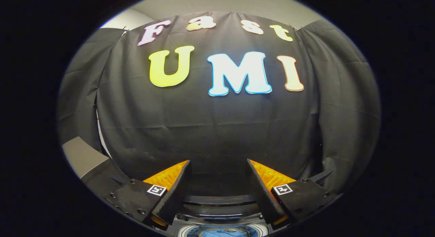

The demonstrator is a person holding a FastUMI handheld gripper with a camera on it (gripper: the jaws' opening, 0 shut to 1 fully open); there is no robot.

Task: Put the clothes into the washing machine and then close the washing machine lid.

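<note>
Orange-backed left finger (170,186), wide empty gap, right finger (265,186): gripper (217,165) open, holding nothing. Below between them, washer (221,209) with lid up; blue clothes (217,233) seem already in the drum. Cloth soft, light. Lid likely stiff, light; take its front edge.

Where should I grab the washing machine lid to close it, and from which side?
Probably by the lid's dark curved edge, showing low between the open gripper's fingers, above the drum opening. Come down from above and pinch that rim; its hinge side is hidden.
</note>
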